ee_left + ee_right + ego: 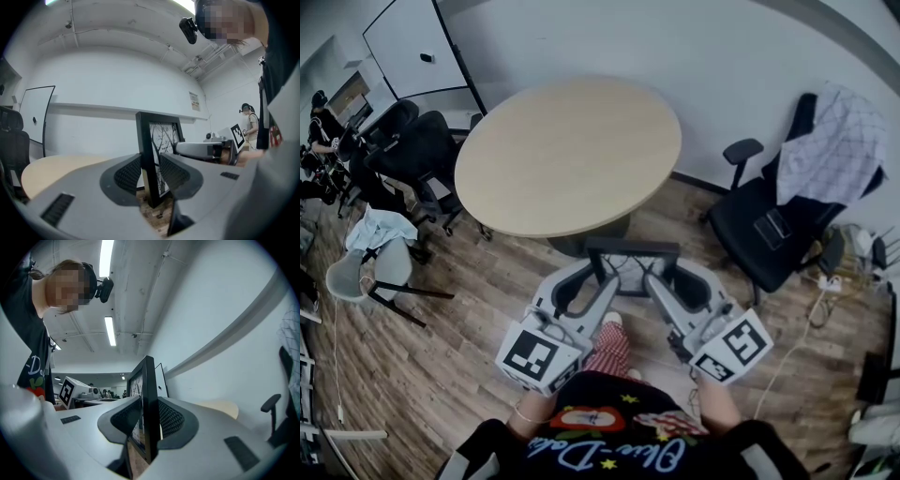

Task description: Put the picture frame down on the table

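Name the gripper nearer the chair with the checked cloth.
Right. The right gripper holds the picture frame at the edge facing the chair; the left gripper holds the opposite edge.

picture frame [144,131] matt black; table [567,155] smooth pale wood; floor [441,356] wood plank.

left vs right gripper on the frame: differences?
The left gripper clamps the picture frame by its left edge, the right gripper by its right. Left gripper view shows the print openly; right gripper view sees it nearly edge-on. Shared: both shut on the upright frame, short of the table.
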### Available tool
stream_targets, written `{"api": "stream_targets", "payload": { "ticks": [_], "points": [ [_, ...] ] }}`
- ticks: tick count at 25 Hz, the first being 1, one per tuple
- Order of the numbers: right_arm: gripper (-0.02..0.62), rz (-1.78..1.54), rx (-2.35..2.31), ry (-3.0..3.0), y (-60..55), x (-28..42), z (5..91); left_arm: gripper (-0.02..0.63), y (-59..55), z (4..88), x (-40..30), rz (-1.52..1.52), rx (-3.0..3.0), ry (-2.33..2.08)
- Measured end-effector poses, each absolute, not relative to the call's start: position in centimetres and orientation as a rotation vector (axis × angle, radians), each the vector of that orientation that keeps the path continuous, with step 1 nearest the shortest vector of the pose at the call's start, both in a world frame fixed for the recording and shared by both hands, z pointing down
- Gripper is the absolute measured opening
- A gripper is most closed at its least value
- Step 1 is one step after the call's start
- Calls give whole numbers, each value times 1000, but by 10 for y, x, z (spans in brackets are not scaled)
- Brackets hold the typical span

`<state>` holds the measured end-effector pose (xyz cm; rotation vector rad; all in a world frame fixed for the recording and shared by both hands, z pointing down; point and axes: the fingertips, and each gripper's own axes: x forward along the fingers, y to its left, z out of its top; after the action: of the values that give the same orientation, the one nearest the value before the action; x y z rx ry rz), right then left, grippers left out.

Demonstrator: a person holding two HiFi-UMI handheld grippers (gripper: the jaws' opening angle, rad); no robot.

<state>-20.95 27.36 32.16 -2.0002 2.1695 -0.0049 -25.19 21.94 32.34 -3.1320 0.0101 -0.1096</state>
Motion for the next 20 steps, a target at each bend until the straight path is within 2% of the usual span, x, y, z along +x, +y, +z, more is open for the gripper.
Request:
{"api": "stream_targets", "payload": {
  "ticks": [20],
  "points": [
    [84, -8, -2126, 2090, 207, -103, 326, 115, 149, 332, -142, -117, -3140, -150]
  ]
}}
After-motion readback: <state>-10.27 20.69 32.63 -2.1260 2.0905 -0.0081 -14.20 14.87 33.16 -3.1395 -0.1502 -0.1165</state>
